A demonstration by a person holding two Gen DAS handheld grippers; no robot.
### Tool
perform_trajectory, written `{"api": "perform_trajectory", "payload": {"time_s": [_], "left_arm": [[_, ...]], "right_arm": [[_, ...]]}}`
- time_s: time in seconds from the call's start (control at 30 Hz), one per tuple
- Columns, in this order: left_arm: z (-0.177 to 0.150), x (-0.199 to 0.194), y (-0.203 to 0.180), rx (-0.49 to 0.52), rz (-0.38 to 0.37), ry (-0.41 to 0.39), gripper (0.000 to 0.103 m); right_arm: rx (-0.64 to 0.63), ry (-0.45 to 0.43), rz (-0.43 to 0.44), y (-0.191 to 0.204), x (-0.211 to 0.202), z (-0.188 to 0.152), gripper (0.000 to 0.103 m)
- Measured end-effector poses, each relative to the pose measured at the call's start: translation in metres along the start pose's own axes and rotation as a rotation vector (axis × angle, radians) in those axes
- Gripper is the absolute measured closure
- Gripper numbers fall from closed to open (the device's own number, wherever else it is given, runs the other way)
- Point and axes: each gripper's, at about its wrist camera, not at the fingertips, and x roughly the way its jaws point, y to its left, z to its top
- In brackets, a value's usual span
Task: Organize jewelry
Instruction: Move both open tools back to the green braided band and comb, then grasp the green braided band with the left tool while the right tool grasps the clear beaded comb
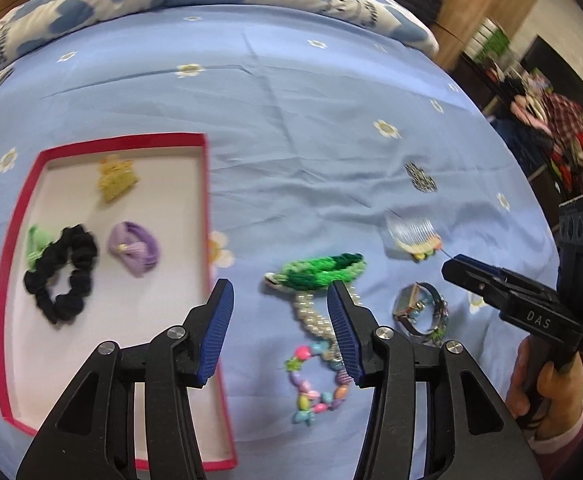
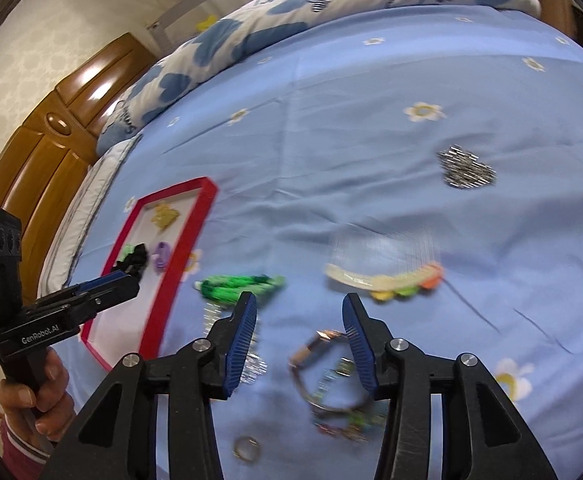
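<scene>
With both grippers' fingers spread and empty, we should lower the right gripper (image 2: 299, 332) squarely over the watch (image 2: 323, 372) lying between its fingers on the bed (image 2: 371, 120), then carry it to the red tray (image 2: 163, 292) beyond the left finger.

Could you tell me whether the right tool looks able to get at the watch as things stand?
Probably yes. The right tool is open and empty, and the watch lies on the bedsheet right below its fingers with nothing over it. A beaded bracelet touches the watch and might come along.
</scene>
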Motion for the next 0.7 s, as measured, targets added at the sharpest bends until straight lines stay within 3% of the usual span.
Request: {"api": "perform_trajectory", "payload": {"time_s": [0.37,0.7], "left_arm": [[0.004,0.026,-0.026,0.077,-0.009,0.055,0.054],[0.008,0.057,-0.038,0.152,0.012,0.107,0.049]], "right_arm": [[0.075,-0.002,-0.035,-0.042,-0.002,-0.004,0.052],[0.123,0.032,-0.026,-0.058,0.027,0.003,0.051]]}}
